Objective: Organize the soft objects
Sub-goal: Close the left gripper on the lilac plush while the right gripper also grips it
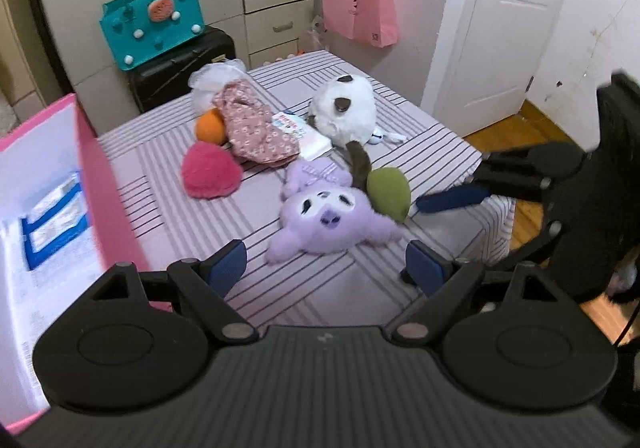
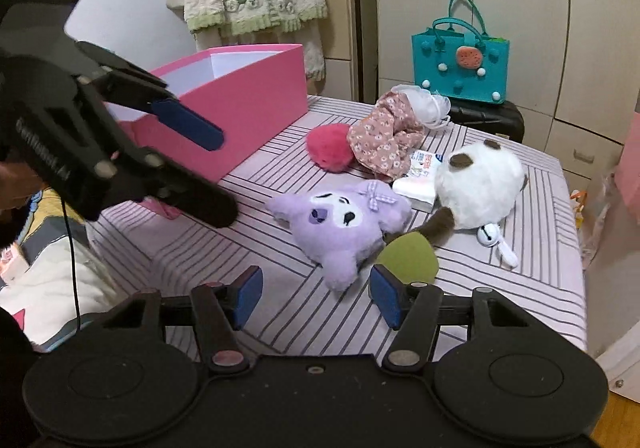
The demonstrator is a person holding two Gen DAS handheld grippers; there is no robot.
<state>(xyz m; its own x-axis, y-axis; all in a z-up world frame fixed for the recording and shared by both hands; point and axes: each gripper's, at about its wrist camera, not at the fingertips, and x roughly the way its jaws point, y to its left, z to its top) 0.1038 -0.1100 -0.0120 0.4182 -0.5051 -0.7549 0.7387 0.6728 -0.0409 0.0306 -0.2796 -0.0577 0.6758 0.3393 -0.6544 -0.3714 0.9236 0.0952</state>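
Both the left tongs [image 1: 326, 268] and the right tongs [image 2: 316, 298] are seen spread and empty; the right jaws are opening. Just beyond them, at frame centre, the purple plush toy [image 1: 332, 219] lies on the striped worktop [image 1: 160, 175]. It is judged light, squashy and non-slip (best pinched across the plump body). The pink box [image 2: 244, 103] stands upper left in the right view.

Walls: were plain white.
Door [image 1: 504, 23]: stood white, panelled and closed.
Floor [image 1: 516, 131]: was orange-brown wood.
Wardrobe [image 2: 520, 7]: was beige, with drawers below.
Black suitcase [image 1: 180, 67]: stood beside the wardrobe.
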